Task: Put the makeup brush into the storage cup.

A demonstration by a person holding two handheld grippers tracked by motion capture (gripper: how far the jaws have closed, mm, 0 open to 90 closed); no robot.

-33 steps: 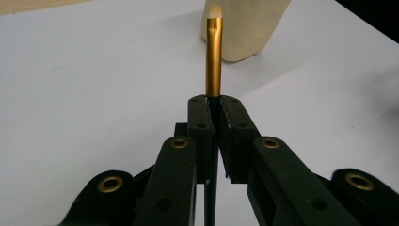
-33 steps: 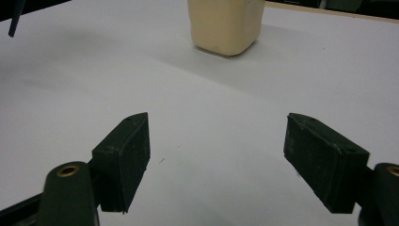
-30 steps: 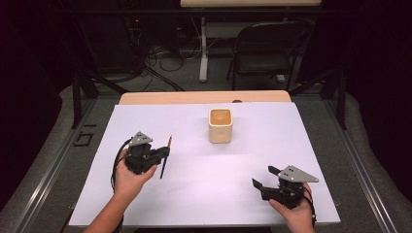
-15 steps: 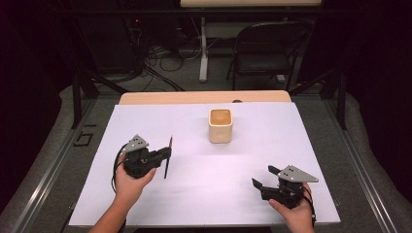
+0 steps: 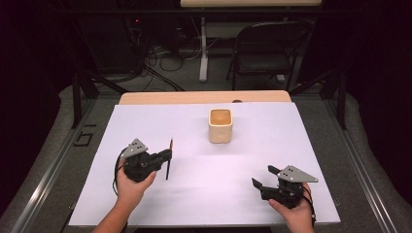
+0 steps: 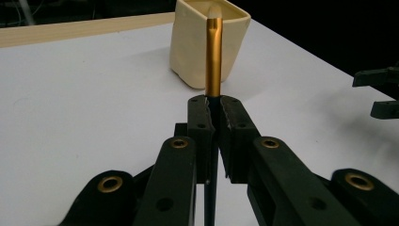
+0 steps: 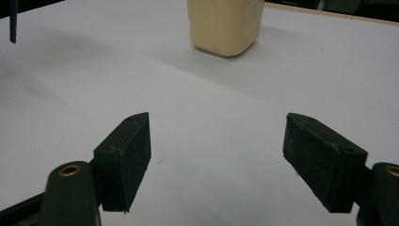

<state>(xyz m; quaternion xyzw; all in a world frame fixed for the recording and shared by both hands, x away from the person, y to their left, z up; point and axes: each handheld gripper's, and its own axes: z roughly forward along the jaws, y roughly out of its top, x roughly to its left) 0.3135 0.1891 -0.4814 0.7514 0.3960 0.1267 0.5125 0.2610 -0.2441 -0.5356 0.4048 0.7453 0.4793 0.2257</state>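
White-covered table [image 5: 204, 194] carries 1 cream cup [image 5: 220, 125] near its far edge, right gripper [image 5: 262, 183] well to the cup's near right, jaws apart on nothing, left gripper [image 5: 166, 156] near-left of the cup clamping a pen [image 5: 169, 159].

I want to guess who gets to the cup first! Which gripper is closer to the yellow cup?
Left. The left gripper, shut on a pen, sits nearer the cup, off to its left. The right gripper lies open farther away, near the table's front edge.

One pen [image 5: 168, 159], one cream cup [image 5: 220, 125] — two hand-held grippers [image 5: 166, 156].
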